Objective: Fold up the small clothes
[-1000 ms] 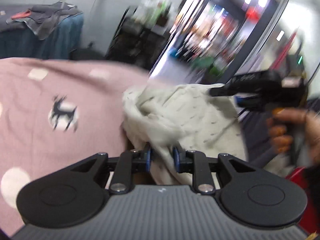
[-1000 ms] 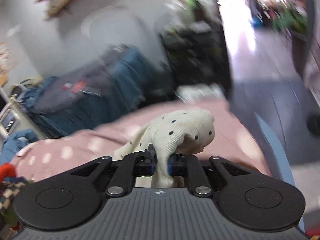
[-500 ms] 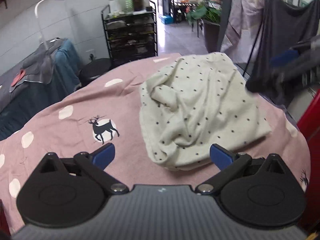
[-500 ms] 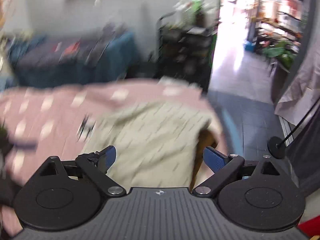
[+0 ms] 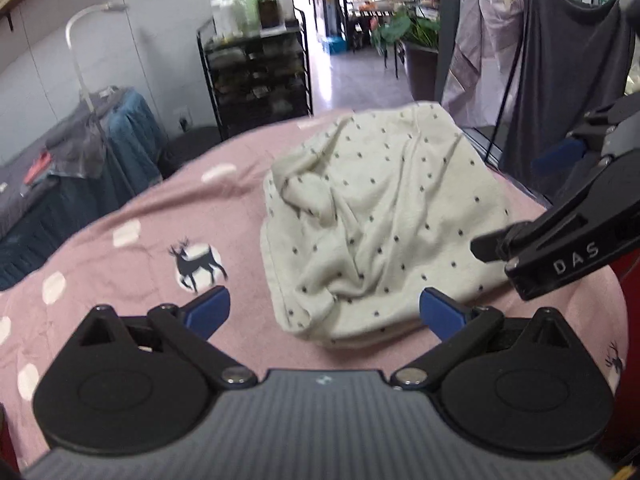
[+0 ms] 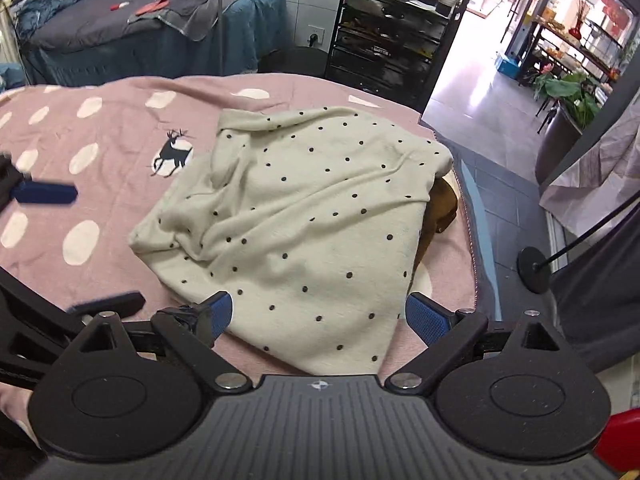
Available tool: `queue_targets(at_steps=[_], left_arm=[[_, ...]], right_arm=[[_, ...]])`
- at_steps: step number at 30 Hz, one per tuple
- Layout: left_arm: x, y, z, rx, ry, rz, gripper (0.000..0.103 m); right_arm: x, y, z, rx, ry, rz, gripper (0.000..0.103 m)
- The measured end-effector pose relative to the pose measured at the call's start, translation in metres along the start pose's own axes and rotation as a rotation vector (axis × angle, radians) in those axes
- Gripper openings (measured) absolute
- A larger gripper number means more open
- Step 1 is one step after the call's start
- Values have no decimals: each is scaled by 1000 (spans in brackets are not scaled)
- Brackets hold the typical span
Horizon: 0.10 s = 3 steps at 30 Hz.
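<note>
Cream dotted garment (image 6: 304,216) lies crumpled on pink deer blanket (image 6: 80,140), brown item (image 6: 442,208) under its right edge; left gripper (image 5: 324,310) and right gripper (image 6: 318,316) both spread wide, empty, just above its near edge

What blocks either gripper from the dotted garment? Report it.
Nothing visible does. The left gripper and right gripper are both open right at the near edge of the cream dotted garment, which lies crumpled on the pink blanket.

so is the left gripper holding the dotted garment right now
No, the left gripper is open, its blue pads spread wide, with the cream dotted garment lying loose on the pink blanket.
</note>
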<state>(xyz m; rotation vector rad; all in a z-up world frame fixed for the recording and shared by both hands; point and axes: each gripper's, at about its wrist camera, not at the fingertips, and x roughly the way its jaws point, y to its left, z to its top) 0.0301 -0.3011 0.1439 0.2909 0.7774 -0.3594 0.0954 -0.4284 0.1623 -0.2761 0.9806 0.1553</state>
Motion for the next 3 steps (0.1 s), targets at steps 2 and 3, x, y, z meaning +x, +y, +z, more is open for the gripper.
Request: queue_targets(at_steps=[2, 3], left_arm=[[-2, -1, 2, 6, 3, -5, 103], [-3, -1, 3, 5, 5, -9, 103]], right_arm=[[0, 3, 0, -8, 2, -8, 103], [0, 4, -1, -8, -3, -6, 103]])
